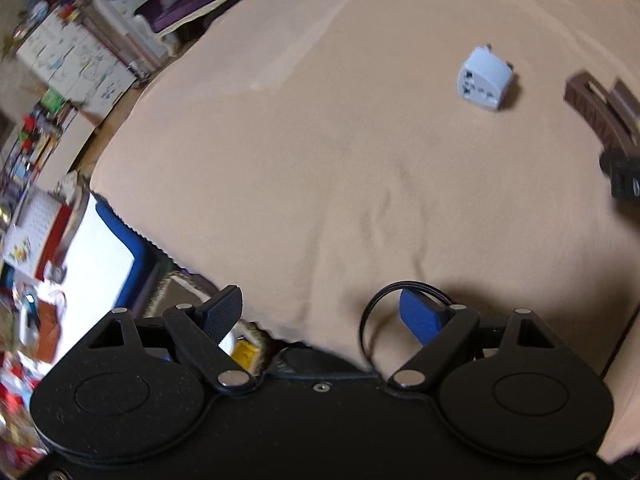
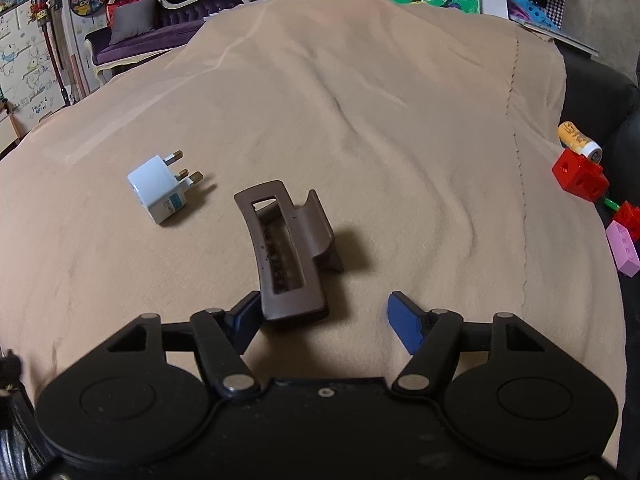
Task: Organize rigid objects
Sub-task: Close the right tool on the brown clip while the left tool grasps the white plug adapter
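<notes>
Meanwhile, a hair clip sits between spread tongs

Seen from the left wrist, the left gripper (image 1: 322, 314) hangs with its jaws wide apart and nothing between them, low over the near edge of the tan cloth (image 1: 320, 140). A thin black loop (image 1: 370, 320) lies beside its right finger. The white plug adapter (image 1: 484, 79) rests well ahead, to the right.

Seen from the right wrist, the right gripper (image 2: 326, 318) stands apart, unclamped. The brown hair clip (image 2: 290, 258) lies on the cloth, its near end reaching in between the fingers, against the left blue pad (image 2: 246, 316) and clear of the right one. The adapter lies left of the clip, apart from it.
</notes>
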`<state>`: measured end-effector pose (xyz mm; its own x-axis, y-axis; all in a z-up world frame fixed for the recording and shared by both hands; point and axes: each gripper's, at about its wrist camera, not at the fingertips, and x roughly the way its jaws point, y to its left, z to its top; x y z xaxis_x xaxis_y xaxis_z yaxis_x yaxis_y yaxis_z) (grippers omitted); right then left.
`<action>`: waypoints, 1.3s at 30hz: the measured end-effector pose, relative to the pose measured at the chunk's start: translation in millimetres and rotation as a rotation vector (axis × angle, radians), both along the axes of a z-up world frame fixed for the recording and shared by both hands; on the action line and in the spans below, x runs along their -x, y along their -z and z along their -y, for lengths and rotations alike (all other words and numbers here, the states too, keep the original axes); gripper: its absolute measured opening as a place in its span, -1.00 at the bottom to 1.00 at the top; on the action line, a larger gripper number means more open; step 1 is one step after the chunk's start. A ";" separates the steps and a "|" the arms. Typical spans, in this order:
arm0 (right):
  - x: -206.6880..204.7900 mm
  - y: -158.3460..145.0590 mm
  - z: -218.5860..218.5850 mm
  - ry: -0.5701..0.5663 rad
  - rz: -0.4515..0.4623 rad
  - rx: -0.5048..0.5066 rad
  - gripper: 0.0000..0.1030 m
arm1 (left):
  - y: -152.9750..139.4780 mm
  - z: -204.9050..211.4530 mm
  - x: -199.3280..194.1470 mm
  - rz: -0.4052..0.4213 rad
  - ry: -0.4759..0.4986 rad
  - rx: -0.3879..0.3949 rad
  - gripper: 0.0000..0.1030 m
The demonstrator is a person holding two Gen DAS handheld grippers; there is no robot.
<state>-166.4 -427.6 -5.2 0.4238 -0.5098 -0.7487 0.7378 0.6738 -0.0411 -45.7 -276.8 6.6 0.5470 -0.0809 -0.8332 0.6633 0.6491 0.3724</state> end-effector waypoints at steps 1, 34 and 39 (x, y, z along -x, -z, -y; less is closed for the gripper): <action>-1.1 0.6 -0.9 0.000 -0.002 0.005 0.35 | -1.6 -1.4 0.0 0.005 0.022 -0.034 0.60; 7.7 -0.5 3.7 -0.030 0.071 -0.028 -0.35 | -25.0 125.4 -48.2 -0.206 -0.049 0.383 0.62; 12.4 -0.3 2.0 -0.051 0.082 -0.015 -0.21 | -6.3 145.0 -52.3 -0.230 -0.043 0.337 0.54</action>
